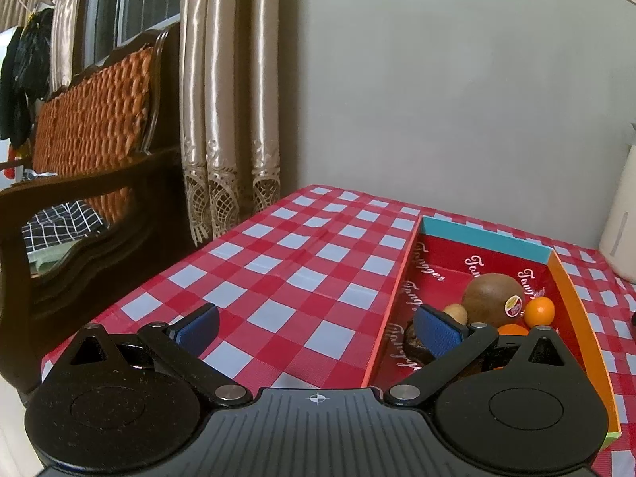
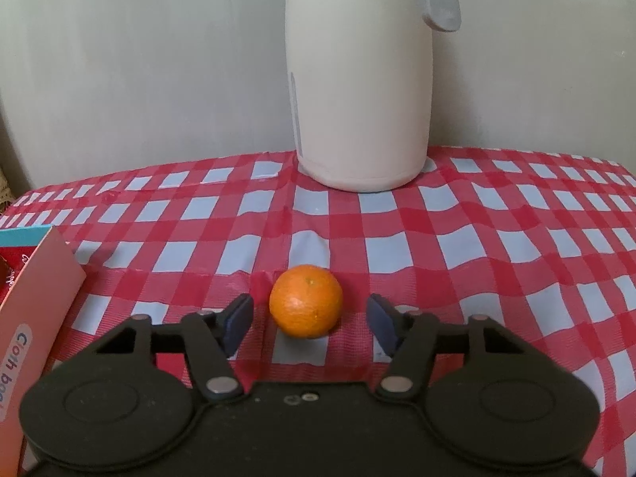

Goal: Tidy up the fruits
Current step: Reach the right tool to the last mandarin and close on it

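An orange tangerine point(image 2: 305, 300) lies on the red-and-white checked cloth point(image 2: 437, 238). My right gripper point(image 2: 310, 320) is open, its blue pads on either side of the tangerine with gaps to it. My left gripper point(image 1: 318, 328) is open and empty above the left wall of a red cardboard box point(image 1: 397, 290). Inside the box lie a large brown fruit with a sticker point(image 1: 493, 298), a small tan fruit point(image 1: 456, 313), two tangerines point(image 1: 539, 311) and a dark fruit point(image 1: 417, 344) partly behind my right finger.
A tall cream thermos point(image 2: 359, 79) stands behind the tangerine near the wall; it shows at the right edge of the left wrist view point(image 1: 620, 230). The box corner point(image 2: 35, 290) lies left of my right gripper. A wooden bench point(image 1: 91, 167) and curtains point(image 1: 230, 99) stand beyond the table's left edge.
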`<state>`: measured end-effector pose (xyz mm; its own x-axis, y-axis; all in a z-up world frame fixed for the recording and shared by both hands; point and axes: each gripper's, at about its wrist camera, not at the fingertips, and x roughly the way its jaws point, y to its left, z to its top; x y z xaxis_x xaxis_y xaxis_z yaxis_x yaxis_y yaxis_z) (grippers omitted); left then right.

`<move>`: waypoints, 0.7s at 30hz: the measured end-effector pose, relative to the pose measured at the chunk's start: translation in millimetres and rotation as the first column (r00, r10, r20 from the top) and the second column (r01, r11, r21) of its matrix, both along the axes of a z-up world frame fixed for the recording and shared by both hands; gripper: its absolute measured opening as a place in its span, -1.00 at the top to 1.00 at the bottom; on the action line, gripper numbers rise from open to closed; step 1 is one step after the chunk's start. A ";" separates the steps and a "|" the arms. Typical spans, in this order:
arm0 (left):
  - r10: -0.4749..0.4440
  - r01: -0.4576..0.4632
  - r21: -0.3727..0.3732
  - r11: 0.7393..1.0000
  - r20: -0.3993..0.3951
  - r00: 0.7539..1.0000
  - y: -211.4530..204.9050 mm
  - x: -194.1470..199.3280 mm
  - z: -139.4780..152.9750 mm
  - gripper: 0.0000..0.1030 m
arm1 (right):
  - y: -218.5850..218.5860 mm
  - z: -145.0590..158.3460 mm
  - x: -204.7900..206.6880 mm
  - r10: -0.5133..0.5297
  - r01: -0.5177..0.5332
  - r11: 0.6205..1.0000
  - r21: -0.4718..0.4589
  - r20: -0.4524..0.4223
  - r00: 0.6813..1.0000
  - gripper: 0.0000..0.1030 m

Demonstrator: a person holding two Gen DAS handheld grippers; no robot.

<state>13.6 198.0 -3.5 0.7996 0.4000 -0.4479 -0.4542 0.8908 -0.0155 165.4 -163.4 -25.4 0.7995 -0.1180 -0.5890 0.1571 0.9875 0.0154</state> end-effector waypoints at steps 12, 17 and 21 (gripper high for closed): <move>0.003 -0.003 -0.008 1.000 -0.014 1.000 -0.3 1.8 -2.3 -1.00 | 2.6 0.5 1.1 0.009 -0.009 1.000 -0.021 -0.004 1.000 0.04; 0.005 -0.005 -0.005 1.000 -0.016 1.000 -0.7 1.8 -2.4 -1.00 | 3.6 0.4 0.9 0.018 -0.018 0.999 -0.036 -0.005 1.000 0.16; 0.008 -0.008 -0.006 1.000 -0.016 1.000 -0.1 1.2 -2.3 -1.00 | 4.2 0.6 0.2 0.024 -0.024 0.999 -0.044 -0.004 1.000 0.25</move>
<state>14.8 197.9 -5.9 0.7891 0.4038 -0.4628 -0.4617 0.8869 -0.0134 165.7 -159.2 -24.9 0.8002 -0.1243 -0.5868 0.1331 0.9907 -0.0284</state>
